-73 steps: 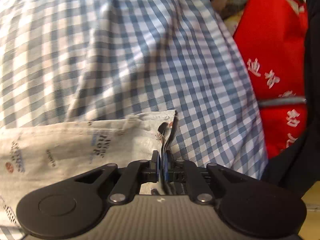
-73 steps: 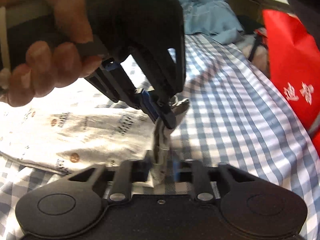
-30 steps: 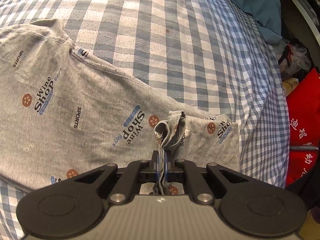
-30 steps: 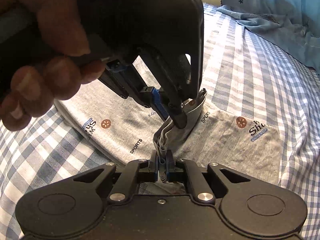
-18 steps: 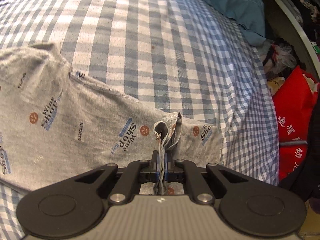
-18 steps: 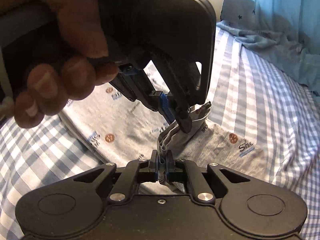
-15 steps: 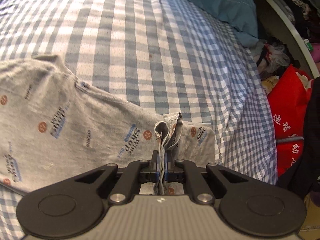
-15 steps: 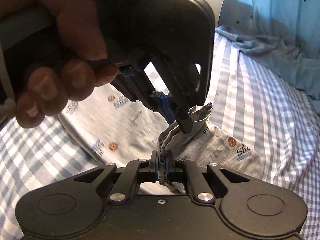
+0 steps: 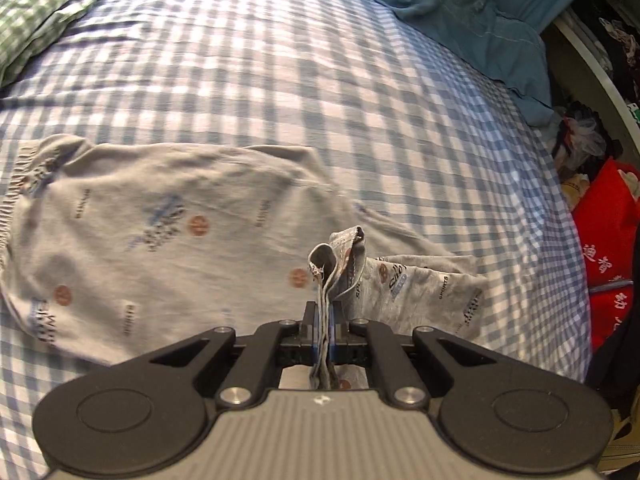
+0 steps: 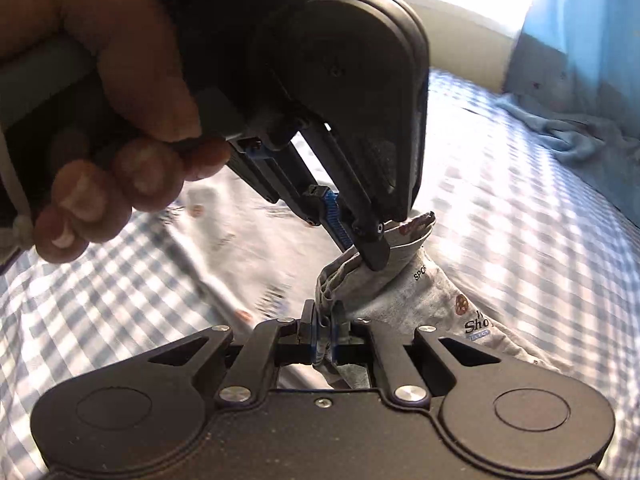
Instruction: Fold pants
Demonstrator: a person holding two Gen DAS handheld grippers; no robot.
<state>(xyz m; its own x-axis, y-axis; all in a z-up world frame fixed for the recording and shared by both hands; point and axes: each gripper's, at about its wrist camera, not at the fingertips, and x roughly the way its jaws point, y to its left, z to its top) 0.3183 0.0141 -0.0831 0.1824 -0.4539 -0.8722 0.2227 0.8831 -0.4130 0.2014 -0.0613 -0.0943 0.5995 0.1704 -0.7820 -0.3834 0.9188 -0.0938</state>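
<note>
Both tongs clenched on a bunched edge of the grey pants over the checked bed.

The left tongs [image 9: 325, 330] pinch several gathered layers of the pants [image 9: 160, 240], whose hem stands up in a small loop just past the tips. In the right wrist view the right tongs [image 10: 325, 338] grip the same bunch just beside the left tongs [image 10: 370, 256], which a hand [image 10: 108, 128] holds by the handle. From the pinched edge the pants slope down onto the bed [image 9: 360, 80], spreading toward its left side, with a shorter printed flap lying to the right of the tips. A blue cloth [image 9: 480, 12] is heaped at the bed's far right corner, a green checked cloth [image 9: 44, 8] at the far left corner, and a red bag [image 9: 600, 248] sits past the right edge.
</note>
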